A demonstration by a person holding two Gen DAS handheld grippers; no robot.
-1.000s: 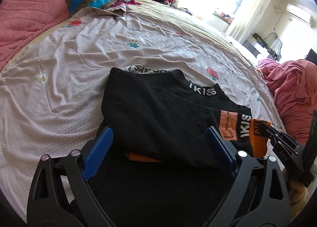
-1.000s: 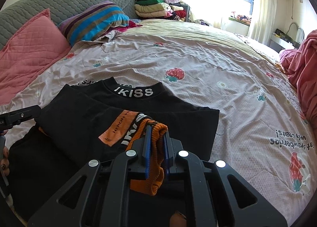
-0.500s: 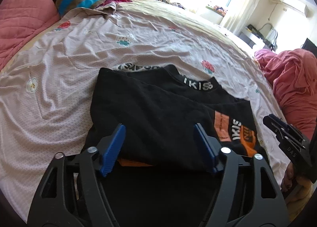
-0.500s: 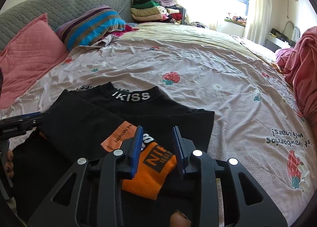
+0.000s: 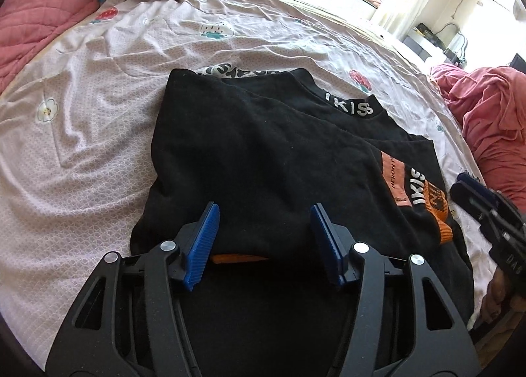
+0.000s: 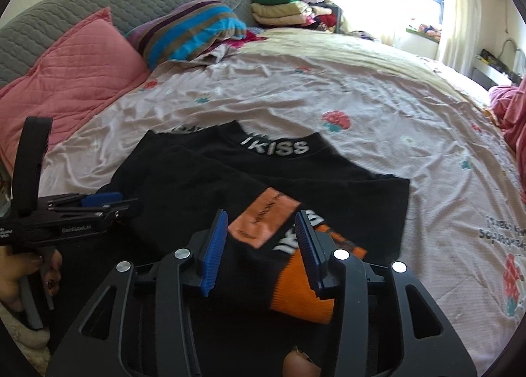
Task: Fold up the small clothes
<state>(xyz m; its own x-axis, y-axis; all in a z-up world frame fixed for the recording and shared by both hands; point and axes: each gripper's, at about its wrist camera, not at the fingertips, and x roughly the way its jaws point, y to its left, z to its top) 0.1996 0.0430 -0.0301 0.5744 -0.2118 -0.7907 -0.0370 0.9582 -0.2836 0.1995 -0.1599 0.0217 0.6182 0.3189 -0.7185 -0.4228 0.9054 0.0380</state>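
Both grippers sit spread wide and hold nothing: my left gripper hangs over the near edge of the black sweater, and my right gripper straddles the orange cuff of the sleeve folded across its front. The sweater lies partly folded on the bed sheet, collar at the far side, lettering facing me. I judge it soft, light and floppy, a knit that sags and slides on itself, so I'd pinch through both layers at the near hem corners rather than the cuff, which could drag the sleeve loose. Beyond it the sheet runs wrinkled toward a pink pillow, a striped pillow and a stack of folded clothes.
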